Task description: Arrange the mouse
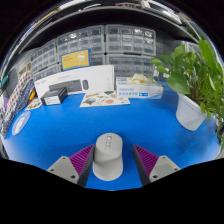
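Observation:
A light grey mouse (108, 158) lies on the blue table top (60, 128), lengthwise between my fingers, its wheel end pointing away from me. My gripper (111, 152) is open about it. The purple pads (82, 160) flank the mouse, and a strip of blue shows between the mouse and the right finger. On the left the pad is very near the mouse's side. The mouse rests on the table on its own.
A potted plant in a white pot (190, 112) stands ahead on the right. A white keyboard box (75, 82), a black box (56, 96), a white-blue box (138, 90) and a leaflet (104, 98) stand at the back. Another white mouse (20, 124) lies far left. Clear drawer units (105, 45) line the wall.

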